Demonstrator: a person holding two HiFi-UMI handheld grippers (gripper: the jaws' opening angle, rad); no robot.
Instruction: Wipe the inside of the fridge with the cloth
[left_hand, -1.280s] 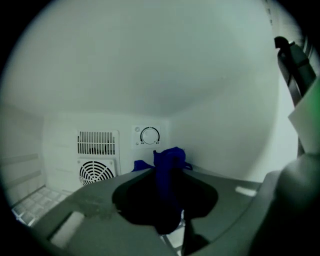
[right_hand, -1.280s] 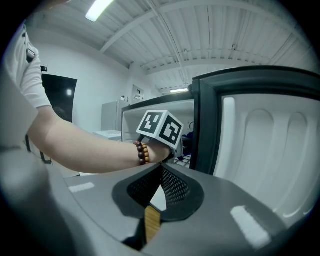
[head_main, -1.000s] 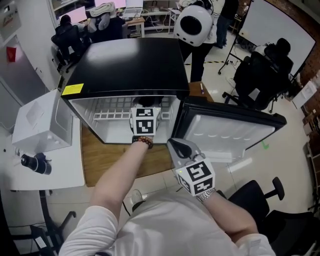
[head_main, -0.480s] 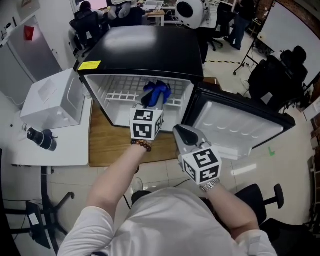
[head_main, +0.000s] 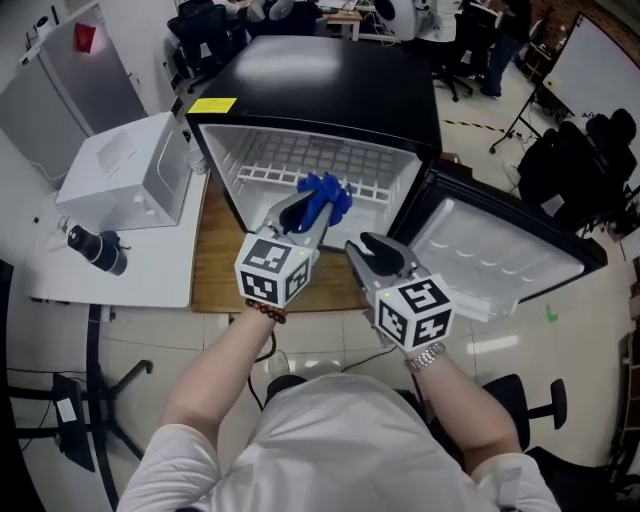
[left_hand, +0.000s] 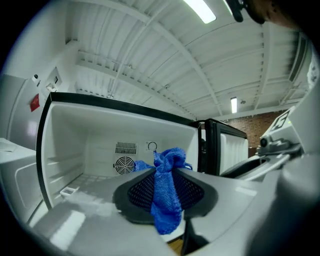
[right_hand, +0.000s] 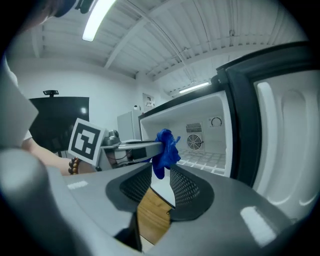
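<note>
Holding the blue terry cloth (left_hand: 165, 195) pinched near its middle, the left tongs (head_main: 305, 212) are clamped on it with the jaws almost together. Loose folds stand out past the tips and a tail hangs below them. This grip presents fabric, not jaw plastic, as the leading surface for wiping.

The left tongs point level toward the open cavity of the small black-topped fridge with a white interior (head_main: 320, 90). The cloth sits at the mouth of the cavity, in front of the white wire shelf (head_main: 320, 165). No view shows it touching a wall, the shelf or the floor of the cavity. The white-lined fridge door (head_main: 500, 255) stands swung wide to the right, which leaves the opening unobstructed.

The right tongs (head_main: 375, 245) are just beside the left, on the door side. Their jaws have just been opening and now stand apart with nothing between them. Only the wooden tabletop (right_hand: 150, 215) and the cloth show beyond the gap.

Assessment: the right tongs appear idle, and wiping contact is not made at this moment.
</note>
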